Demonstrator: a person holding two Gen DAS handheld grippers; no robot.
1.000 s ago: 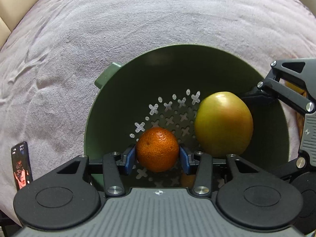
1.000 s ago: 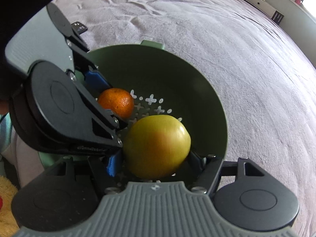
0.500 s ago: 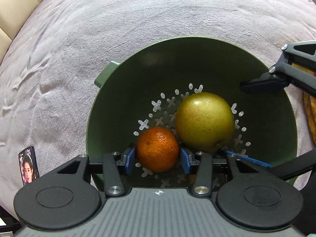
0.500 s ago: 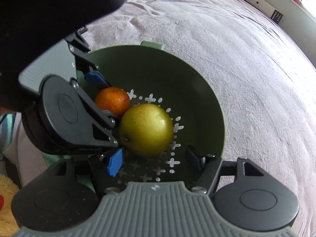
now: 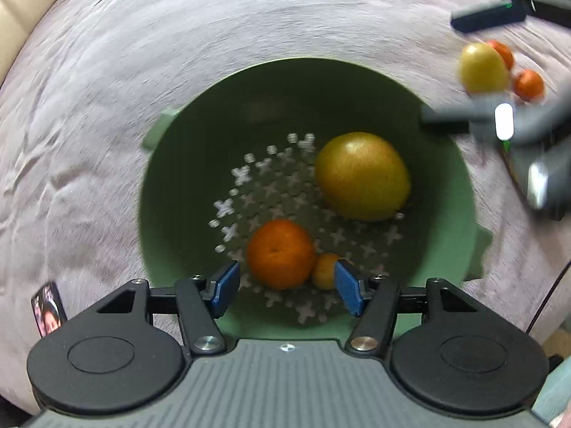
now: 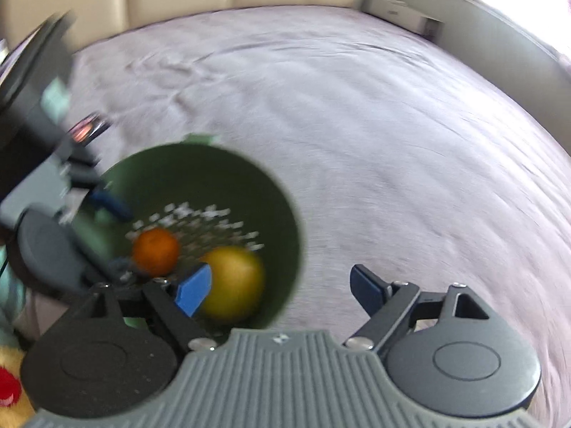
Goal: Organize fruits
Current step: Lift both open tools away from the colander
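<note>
3 fruits in 1 green colander (image 5: pixel 171 192), 1 orange (image 5: pixel 280 253), 1 pear (image 5: pixel 362 176), both grippers' fingers just opened, empty

Black hand-held gripper (image 5: pixel 283 289), blue pads (image 5: pixel 224 287)

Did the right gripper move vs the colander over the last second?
Yes. The right gripper has pulled back off the green colander, leaving the pear inside; its fingers have just been opening, nothing between them.
</note>
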